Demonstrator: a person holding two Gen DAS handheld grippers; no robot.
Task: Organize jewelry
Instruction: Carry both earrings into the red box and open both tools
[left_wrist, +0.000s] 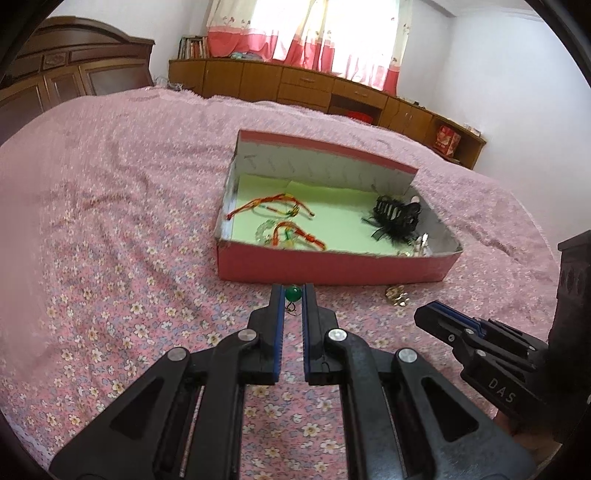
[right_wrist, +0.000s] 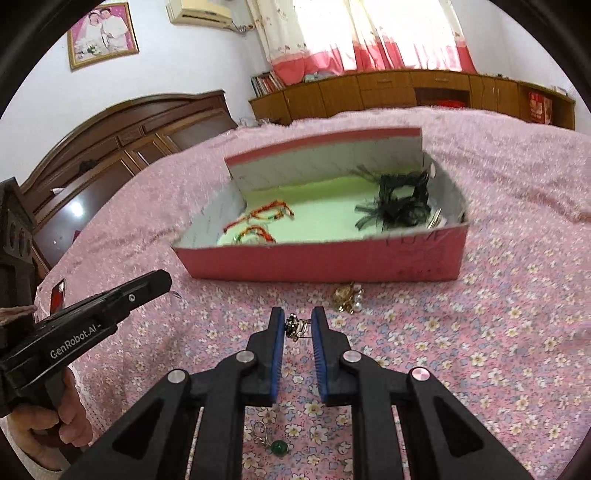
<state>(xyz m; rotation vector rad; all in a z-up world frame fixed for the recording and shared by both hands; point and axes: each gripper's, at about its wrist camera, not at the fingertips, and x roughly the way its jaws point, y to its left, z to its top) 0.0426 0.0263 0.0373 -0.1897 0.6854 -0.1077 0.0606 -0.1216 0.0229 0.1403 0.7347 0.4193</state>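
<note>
A red cardboard box with a pale green floor sits on the bed; it also shows in the right wrist view. Inside lie red cord bracelets and a black feathered hair clip. My left gripper is shut on a green bead earring just before the box's front wall. My right gripper is shut on a small dark metal earring above the bedspread. A gold and pearl brooch lies in front of the box. Another green bead earring lies under my right gripper.
The pink floral bedspread covers the whole bed. A dark wooden headboard stands on the left. Low wooden cabinets and curtains line the far wall. A dark bedpost stands at the right edge.
</note>
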